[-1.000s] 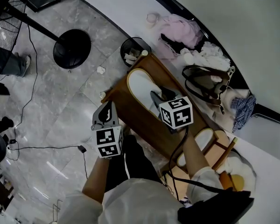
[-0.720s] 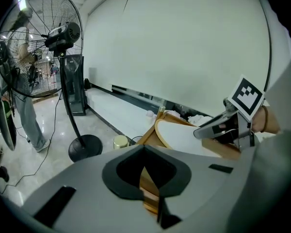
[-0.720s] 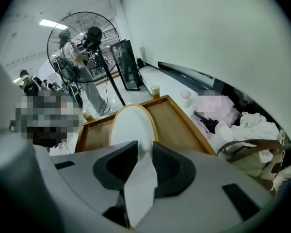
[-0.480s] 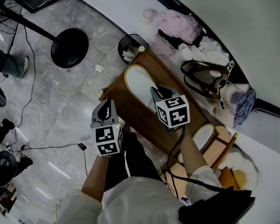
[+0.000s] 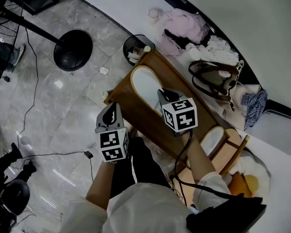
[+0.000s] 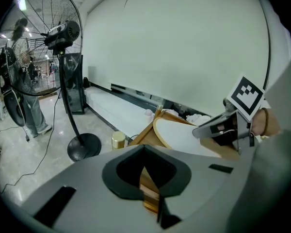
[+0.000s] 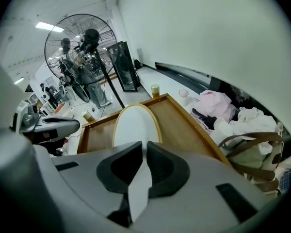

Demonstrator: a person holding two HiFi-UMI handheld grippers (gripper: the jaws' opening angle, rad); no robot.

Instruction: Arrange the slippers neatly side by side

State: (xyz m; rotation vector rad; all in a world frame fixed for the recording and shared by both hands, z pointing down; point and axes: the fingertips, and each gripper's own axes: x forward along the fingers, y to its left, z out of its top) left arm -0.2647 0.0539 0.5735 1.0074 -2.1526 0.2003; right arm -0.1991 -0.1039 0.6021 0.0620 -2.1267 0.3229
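A white slipper point(image 5: 145, 84) with a tan rim lies on the brown wooden table point(image 5: 136, 115), toe toward the far end. My right gripper point(image 5: 161, 96) sits at its heel. Its jaws have just been closing, and in the right gripper view they stand narrow on the slipper point(image 7: 135, 123), whose white sole fills the gap in the right gripper point(image 7: 144, 148). The second slipper point(image 5: 211, 141) rests on a lighter wooden stool at the lower right. My left gripper point(image 5: 110, 113) hovers at the table's near left edge. The left gripper point(image 6: 144, 148) has its tips together and holds nothing.
A fan's round black base point(image 5: 72, 43) and a black bin point(image 5: 136, 50) stand on the marble floor left of the table. Clothes point(image 5: 184, 25) and a brown bag point(image 5: 214, 79) lie beyond its right side. A gold cup point(image 6: 118, 140) stands by the table corner. Cables cross the floor.
Both grippers keep their places over the table. A person's feet at the left edge of the floor have shifted.
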